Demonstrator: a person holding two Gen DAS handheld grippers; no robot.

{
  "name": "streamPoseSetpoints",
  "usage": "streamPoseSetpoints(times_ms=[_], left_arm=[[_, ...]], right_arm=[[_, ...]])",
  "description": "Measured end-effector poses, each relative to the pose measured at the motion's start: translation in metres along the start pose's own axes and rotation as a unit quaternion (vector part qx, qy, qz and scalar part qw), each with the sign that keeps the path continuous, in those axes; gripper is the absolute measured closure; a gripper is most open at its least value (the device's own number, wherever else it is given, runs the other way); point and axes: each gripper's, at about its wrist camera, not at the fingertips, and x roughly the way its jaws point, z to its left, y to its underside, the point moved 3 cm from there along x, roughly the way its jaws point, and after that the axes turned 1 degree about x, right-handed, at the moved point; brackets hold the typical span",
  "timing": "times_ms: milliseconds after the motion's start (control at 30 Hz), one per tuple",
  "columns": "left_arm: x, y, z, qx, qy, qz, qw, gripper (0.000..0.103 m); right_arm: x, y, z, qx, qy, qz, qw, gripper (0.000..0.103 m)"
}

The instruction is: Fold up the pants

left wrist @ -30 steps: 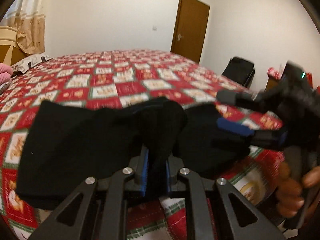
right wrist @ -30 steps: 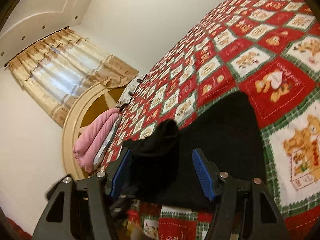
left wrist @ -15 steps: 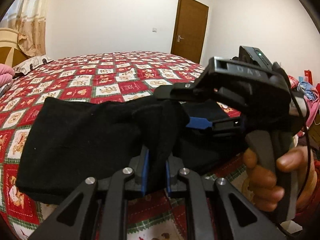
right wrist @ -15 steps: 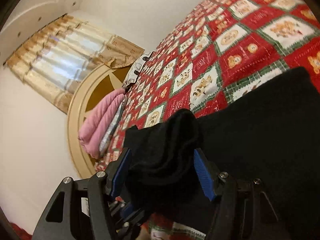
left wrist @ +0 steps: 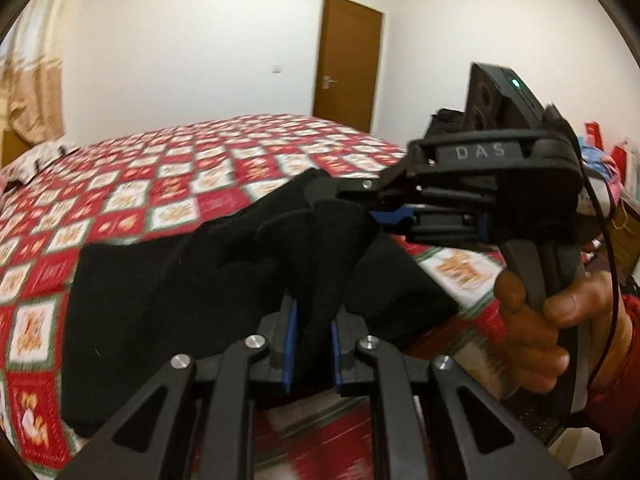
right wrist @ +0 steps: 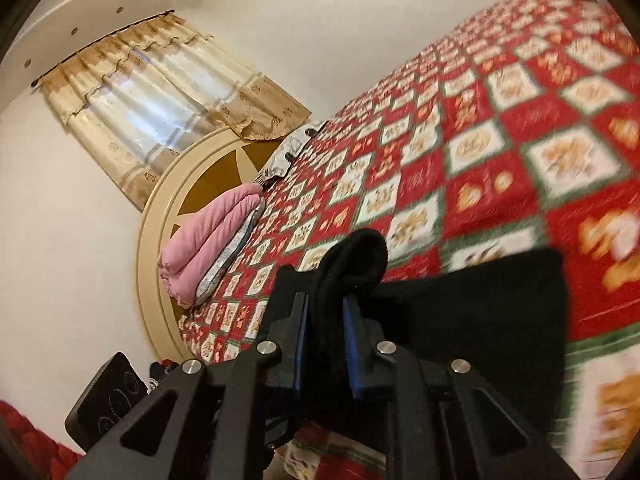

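Note:
Black pants (left wrist: 160,288) lie on a bed with a red checked quilt (left wrist: 200,184), their near edge lifted in a bunch. My left gripper (left wrist: 314,320) is shut on a fold of that edge, the cloth pinched between its blue pads. In the left wrist view my right gripper (left wrist: 372,208) comes in from the right, held by a hand (left wrist: 532,320), gripping the same raised edge a little farther up. In the right wrist view the right gripper (right wrist: 326,320) has its jaws closing on a thick roll of the pants (right wrist: 480,312), pads pressing the cloth.
A pink folded blanket (right wrist: 208,248) and a pillow sit at the head of the bed by a round headboard (right wrist: 160,200). A brown door (left wrist: 346,60) stands in the far wall. Bags and clutter (left wrist: 600,160) are beside the bed on the right.
The right gripper's jaws went from wide apart to pinching a roll of the pants. It moved in close beside the left gripper, and both lifted the near edge slightly.

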Motion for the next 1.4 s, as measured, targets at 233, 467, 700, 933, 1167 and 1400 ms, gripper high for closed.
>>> streamPoseSetpoints(times_ms=[233,467,700,933,1167,1400], left_arm=[[0.035,0.008,-0.033,0.012,0.025,0.026,0.9993,0.088],[0.037,0.016,-0.033,0.019,0.036,0.046,0.9981,0.077],[-0.002,0.019,-0.005,0.009,0.022,0.054,0.9983,0.028],[-0.016,0.011,0.055,-0.065,-0.04,0.057,0.9954,0.028],[-0.017,0.025,0.061,-0.049,-0.076,0.069,0.9935,0.028],[0.006,0.04,0.06,-0.044,-0.082,0.086,0.992,0.027]], right_arm=[[-0.024,-0.001,-0.037,-0.001,0.053,0.006,0.999,0.087],[-0.021,0.01,-0.074,0.024,0.098,0.007,0.995,0.086],[-0.072,0.004,-0.073,0.051,0.13,-0.05,0.989,0.086],[-0.05,0.006,0.009,-0.071,0.084,-0.025,0.994,0.086],[0.011,0.038,0.021,-0.15,0.171,0.085,0.97,0.086],[-0.042,0.057,-0.031,-0.082,0.178,0.072,0.978,0.089]])
